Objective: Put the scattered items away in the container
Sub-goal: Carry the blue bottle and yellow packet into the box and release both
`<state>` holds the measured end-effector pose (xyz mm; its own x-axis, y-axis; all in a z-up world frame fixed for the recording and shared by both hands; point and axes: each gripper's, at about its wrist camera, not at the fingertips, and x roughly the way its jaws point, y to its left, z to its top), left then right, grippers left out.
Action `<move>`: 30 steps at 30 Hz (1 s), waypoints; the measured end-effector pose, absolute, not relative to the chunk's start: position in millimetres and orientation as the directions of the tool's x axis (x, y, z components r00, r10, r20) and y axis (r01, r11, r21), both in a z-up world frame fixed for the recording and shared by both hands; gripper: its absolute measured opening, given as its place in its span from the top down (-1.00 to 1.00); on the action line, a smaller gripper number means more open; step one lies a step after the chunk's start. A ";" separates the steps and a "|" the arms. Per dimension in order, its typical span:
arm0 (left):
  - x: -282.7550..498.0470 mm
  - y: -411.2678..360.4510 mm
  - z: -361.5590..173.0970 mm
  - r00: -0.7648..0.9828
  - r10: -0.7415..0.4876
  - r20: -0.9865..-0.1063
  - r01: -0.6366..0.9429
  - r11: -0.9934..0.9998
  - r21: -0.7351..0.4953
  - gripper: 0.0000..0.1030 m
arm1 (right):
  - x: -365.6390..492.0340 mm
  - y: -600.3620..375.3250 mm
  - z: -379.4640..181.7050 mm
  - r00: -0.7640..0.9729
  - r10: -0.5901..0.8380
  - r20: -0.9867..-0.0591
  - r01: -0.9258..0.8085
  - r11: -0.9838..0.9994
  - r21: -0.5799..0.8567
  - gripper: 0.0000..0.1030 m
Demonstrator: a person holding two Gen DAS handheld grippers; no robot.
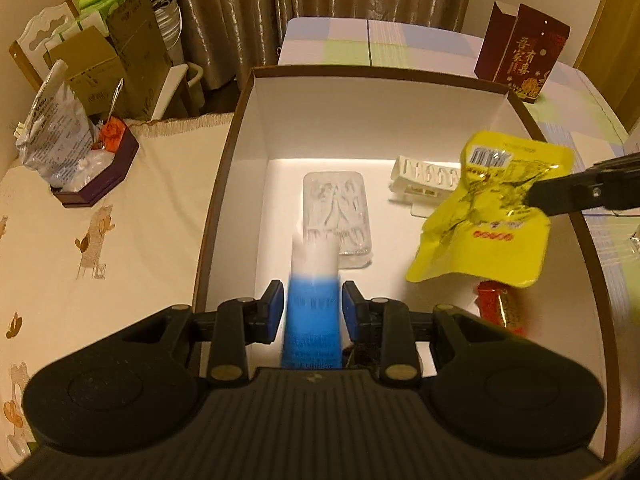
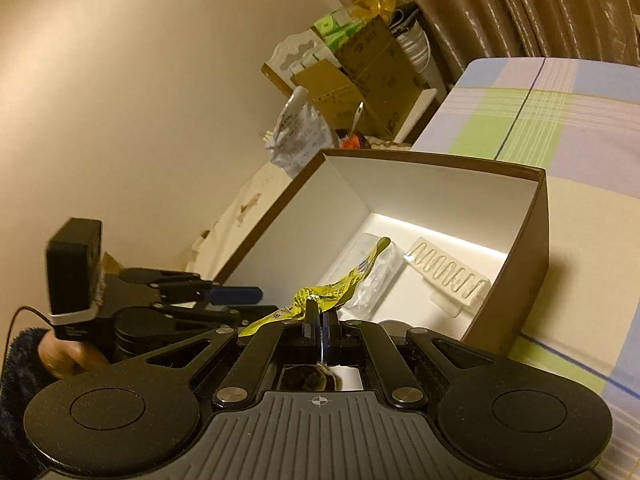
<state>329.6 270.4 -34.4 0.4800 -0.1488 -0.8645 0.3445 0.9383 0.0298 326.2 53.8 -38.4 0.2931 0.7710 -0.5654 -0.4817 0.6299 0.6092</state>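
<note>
Two grippers are over the open box [image 1: 400, 76] right now, brown outside, plain white inside with tall straight walls. Plenty of bare white floor on the near-left side of the box; the far and right parts are taken.

Left gripper [image 1: 312, 308] has its blue pads on either side of a blue-and-white tube [image 1: 312, 300], which is blurred, and there's a sliver of gap at each pad, so I can't tell if it's actually gripping. Tube sits just inside the near wall.

Right gripper [image 2: 316, 312] is clamped tight on a crinkly, shiny yellow snack pouch [image 1: 484, 216], hanging above the right side of the box.

Already lying on the floor: a clear plastic case [image 1: 336, 216] in the middle, a white ribbed plastic piece [image 1: 424, 180] toward the far right, and a red-gold foil packet [image 1: 500, 304] under the pouch.
</note>
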 end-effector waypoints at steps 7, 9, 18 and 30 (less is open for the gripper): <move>330.6 275.0 -31.1 0.485 -0.154 -0.861 0.350 0.936 0.030 0.47 | 329.2 67.8 -43.0 0.264 0.750 -0.607 -0.518 0.641 0.566 0.94; 329.3 276.9 -29.9 0.486 -0.151 -0.861 0.349 0.937 0.033 0.47 | 330.2 72.4 -45.8 0.254 0.741 -0.621 -0.528 0.645 0.553 0.94; 318.4 286.0 -26.7 0.481 -0.152 -0.864 0.336 0.941 0.022 0.45 | 332.6 93.7 -52.9 0.209 0.732 -0.649 -0.582 0.626 0.519 0.93; 301.3 294.2 -23.2 0.482 -0.142 -0.865 0.304 0.953 0.013 0.24 | 317.2 101.0 -32.4 0.329 0.686 -0.649 -0.665 0.656 0.357 -1.00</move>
<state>301.3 294.2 -23.2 0.4818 -0.1420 -0.8647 0.3040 0.9526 0.0130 317.2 101.0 -32.4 0.3290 0.6863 -0.6486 -0.6647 0.6562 0.3572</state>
